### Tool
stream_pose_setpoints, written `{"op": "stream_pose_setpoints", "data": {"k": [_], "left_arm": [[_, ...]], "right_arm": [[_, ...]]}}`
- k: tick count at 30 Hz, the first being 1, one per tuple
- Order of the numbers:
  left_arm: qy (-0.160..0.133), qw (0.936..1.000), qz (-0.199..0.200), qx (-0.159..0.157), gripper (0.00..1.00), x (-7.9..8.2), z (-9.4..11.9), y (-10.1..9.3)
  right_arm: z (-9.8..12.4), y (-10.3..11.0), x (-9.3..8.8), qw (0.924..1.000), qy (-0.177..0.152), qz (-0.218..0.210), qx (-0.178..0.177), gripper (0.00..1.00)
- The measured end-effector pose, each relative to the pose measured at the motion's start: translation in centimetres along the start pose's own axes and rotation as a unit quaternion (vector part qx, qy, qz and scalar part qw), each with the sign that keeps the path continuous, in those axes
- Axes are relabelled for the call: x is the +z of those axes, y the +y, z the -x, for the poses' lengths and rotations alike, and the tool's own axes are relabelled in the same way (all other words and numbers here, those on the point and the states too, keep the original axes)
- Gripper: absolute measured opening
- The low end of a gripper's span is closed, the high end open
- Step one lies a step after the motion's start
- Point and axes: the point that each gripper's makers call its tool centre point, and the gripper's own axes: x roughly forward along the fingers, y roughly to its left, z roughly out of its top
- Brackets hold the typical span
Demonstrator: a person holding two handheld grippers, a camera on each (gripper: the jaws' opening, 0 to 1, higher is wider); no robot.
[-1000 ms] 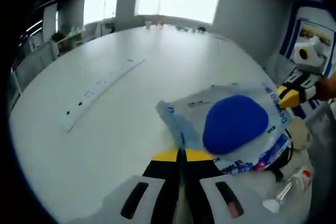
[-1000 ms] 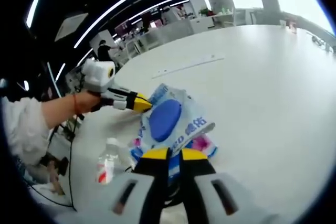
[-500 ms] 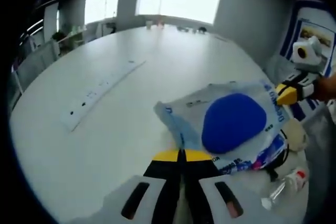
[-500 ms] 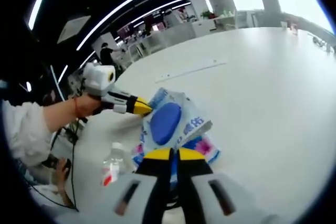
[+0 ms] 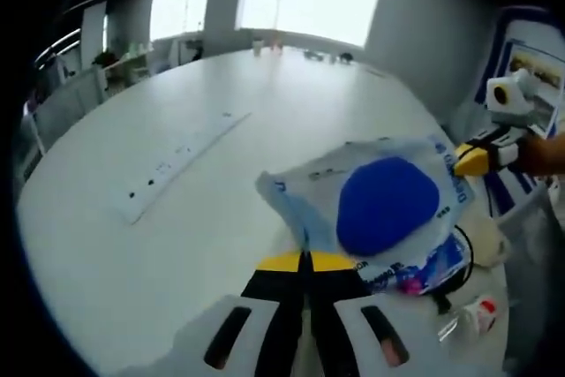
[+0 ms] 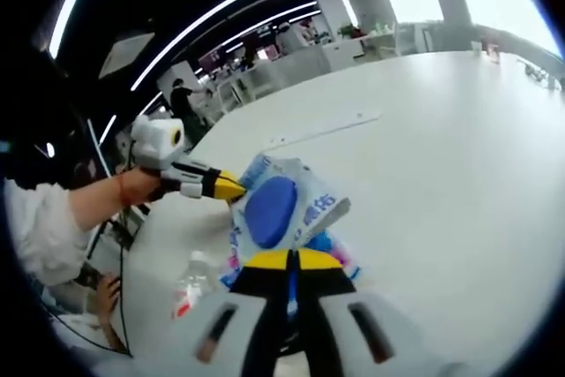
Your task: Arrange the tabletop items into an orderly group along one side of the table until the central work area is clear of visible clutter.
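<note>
A clear printed plastic bag (image 5: 311, 184) holding a round blue object (image 5: 387, 205) hangs over the white table (image 5: 132, 289). My left gripper (image 5: 305, 259) is shut on the bag's near corner. My right gripper (image 5: 477, 160) comes in from the right with its yellow tip at the bag's far edge. In the right gripper view, my right gripper (image 6: 290, 260) is shut on the same bag (image 6: 311, 205), with the blue object (image 6: 269, 209) just past its tips. The left gripper (image 6: 221, 187), held by a hand, pinches the bag's opposite side.
A pink and blue packet (image 5: 422, 273) lies beneath the bag. A small clear bottle with a red label (image 5: 477, 313) lies beside it, next to a black cable (image 5: 463, 258) and a cream object (image 5: 491, 240). A long white power strip (image 5: 181, 161) lies to the left.
Both views have risen slightly with the bag held between the grippers; the bottle and packet sit lower in the pictures. Both grippers stay shut on the bag.
</note>
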Motion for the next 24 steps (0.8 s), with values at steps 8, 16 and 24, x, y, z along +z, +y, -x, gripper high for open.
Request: {"op": "stream_pose_setpoints", "data": {"k": [8,16,24], "left_arm": [[-0.009,0.9999,0.002,0.012,0.0,1.6,1.1,-0.7],[-0.01,0.9997,0.007,0.023,0.0,2.6,2.0,-1.9],[-0.028,0.9984,0.019,0.045,0.0,4.2,3.1,-2.9]], "right_arm": [[0.7,-0.8,1.3,0.9999,-0.01,0.004,0.004,0.0],[1.5,-1.6,3.3,0.9996,-0.024,0.016,0.008,0.0],[2.1,-2.3,5.4,0.9987,-0.038,0.03,0.014,0.0]]}}
